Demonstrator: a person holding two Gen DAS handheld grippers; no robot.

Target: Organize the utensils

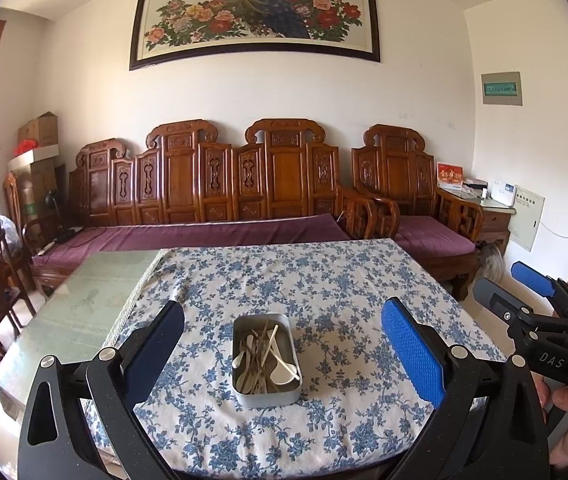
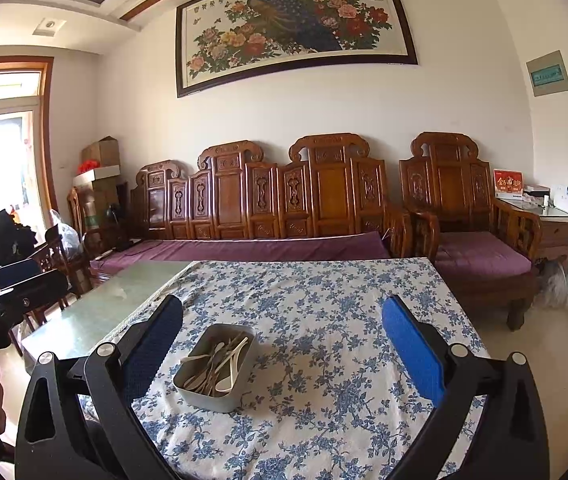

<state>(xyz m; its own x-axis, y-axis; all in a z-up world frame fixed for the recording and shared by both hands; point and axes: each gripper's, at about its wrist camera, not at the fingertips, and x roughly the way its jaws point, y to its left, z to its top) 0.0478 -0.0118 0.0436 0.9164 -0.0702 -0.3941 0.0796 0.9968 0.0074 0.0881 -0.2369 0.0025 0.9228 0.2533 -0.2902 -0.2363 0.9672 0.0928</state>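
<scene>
A shallow rectangular metal tin (image 1: 266, 361) with rounded corners sits on the counter (image 1: 324, 280), on a white cloth printed with blue flowers (image 1: 348, 420). Its dull grey walls are low, and it holds a loose jumble of utensils (image 1: 261, 354): several white ceramic soup spoons, their bowls pointing various ways, mixed with thin pale sticks that look like chopsticks, lying crossed over one another rather than sorted. A few handles lean up against the far rim. In the left wrist view the tin lies between the fingers of the left claw (image 1: 282, 354), which is spread wide with nothing in it; it hovers above and short of the tin without touching it. The right claw (image 2: 282, 354) is likewise wide apart and empty, and in its own view the tin sits toward its left finger, seen cornerwise. Left of the cloth the counter shows a bare greenish glass top (image 1: 79, 308). Beyond the counter stands a carved wooden sofa (image 1: 219, 184) with purple cushions, and a framed peacock painting (image 1: 255, 12) hangs on the wall above.
</scene>
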